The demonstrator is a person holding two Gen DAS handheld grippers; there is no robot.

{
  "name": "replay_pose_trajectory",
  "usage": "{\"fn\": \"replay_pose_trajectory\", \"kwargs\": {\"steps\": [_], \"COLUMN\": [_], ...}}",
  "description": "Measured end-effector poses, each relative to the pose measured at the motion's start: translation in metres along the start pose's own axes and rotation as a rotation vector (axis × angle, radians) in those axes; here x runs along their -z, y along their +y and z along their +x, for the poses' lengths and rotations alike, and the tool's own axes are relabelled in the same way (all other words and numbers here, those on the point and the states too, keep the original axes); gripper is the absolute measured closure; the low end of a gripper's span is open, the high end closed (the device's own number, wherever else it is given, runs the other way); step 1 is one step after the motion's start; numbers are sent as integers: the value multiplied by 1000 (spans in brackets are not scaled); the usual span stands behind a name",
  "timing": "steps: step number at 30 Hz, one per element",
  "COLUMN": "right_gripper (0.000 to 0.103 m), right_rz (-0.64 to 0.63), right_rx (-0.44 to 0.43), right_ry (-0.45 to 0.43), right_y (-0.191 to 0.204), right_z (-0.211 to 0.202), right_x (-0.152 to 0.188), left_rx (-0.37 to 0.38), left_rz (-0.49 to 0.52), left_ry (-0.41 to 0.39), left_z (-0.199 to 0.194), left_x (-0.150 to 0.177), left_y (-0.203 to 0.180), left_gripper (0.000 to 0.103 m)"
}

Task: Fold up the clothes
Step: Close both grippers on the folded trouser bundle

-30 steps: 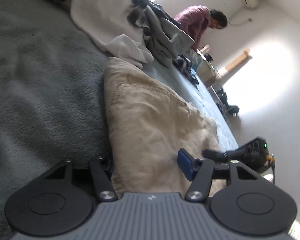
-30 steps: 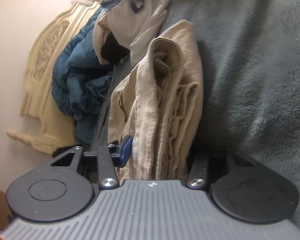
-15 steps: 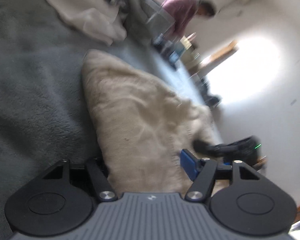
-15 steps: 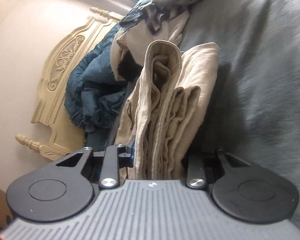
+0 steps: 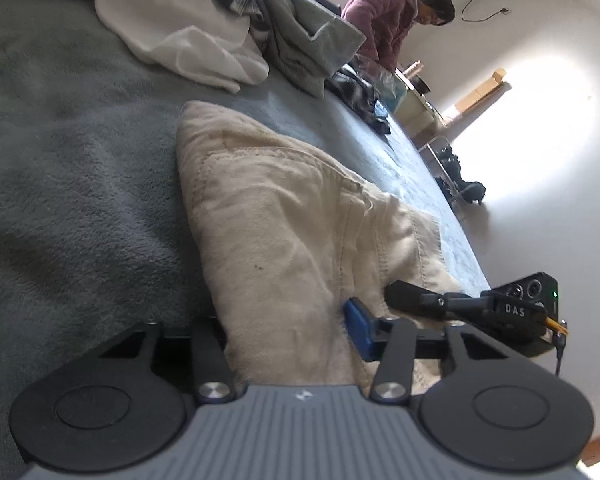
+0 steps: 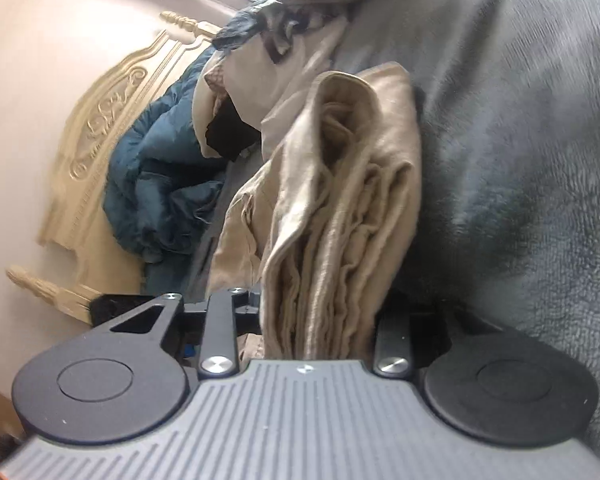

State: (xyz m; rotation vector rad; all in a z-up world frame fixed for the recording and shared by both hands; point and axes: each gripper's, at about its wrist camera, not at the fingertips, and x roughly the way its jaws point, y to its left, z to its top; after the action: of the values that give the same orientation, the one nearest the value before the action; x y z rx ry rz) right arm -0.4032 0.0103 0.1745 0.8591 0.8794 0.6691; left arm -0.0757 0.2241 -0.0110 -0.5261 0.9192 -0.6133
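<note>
Trousers [image 5: 284, 240] bunched tighter — left hand-held gripper [image 5: 288, 320] closing on them.

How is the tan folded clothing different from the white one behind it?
The tan garment is folded into a thick bundle with stitched seams, gripped at two ends by the left gripper, whose jaws are closing, and the right gripper. The white cloth lies loose, rumpled and untouched. Both rest on the grey blanket.

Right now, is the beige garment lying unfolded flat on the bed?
No, the beige garment is folded into several stacked layers on the grey blanket.
</note>
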Motion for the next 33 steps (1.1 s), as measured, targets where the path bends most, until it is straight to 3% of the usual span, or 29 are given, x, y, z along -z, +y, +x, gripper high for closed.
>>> {"fn": "replay_pose_trajectory", "kwargs": {"steps": [6,21,33], "right_gripper": [75,75,75], "right_rz": [-71,-94,-166], "right_rx": [27,42,41], "right_ry": [-45,-169,-303], "right_y": [15,22,29], "right_z": [-7,-43,-97], "right_x": [6,14,18], "left_rx": [-52,15,51], "left_rz": [38,82,164], "left_ry": [-24,-7,-23], "left_z": [-4,6,14], "left_x": [-2,-8,-7], "left_y": [-21,-62,-122], "left_gripper": [65,67,68]}}
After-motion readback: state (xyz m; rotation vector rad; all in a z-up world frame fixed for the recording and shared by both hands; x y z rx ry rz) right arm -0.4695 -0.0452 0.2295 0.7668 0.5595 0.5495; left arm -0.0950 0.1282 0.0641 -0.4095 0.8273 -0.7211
